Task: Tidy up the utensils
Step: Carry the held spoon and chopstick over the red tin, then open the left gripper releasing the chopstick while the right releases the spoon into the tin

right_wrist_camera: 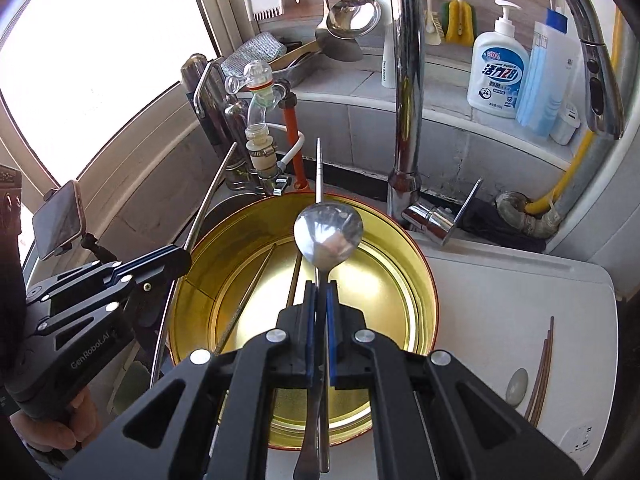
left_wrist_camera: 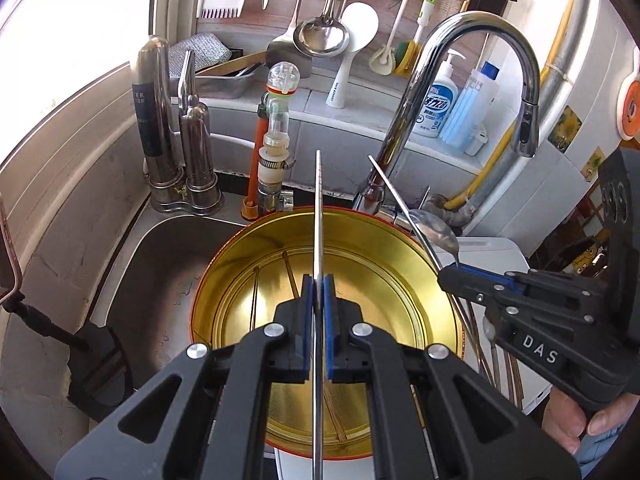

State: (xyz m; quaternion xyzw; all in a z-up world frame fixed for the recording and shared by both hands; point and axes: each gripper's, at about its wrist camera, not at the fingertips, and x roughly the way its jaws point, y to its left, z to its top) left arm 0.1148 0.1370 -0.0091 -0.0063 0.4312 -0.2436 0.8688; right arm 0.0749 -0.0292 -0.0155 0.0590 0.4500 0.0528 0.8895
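Note:
A round gold tin with a red outer rim sits below both grippers, and thin chopsticks lie in it. My left gripper is shut on a long thin metal chopstick above the tin's left side. My right gripper is shut on a metal spoon together with a second metal chopstick, held over the tin.
A tall chrome faucet rises just behind the tin. The steel sink lies to the left. Wooden chopsticks and a pale spoon rest on the white surface. A phone on a stand is far left.

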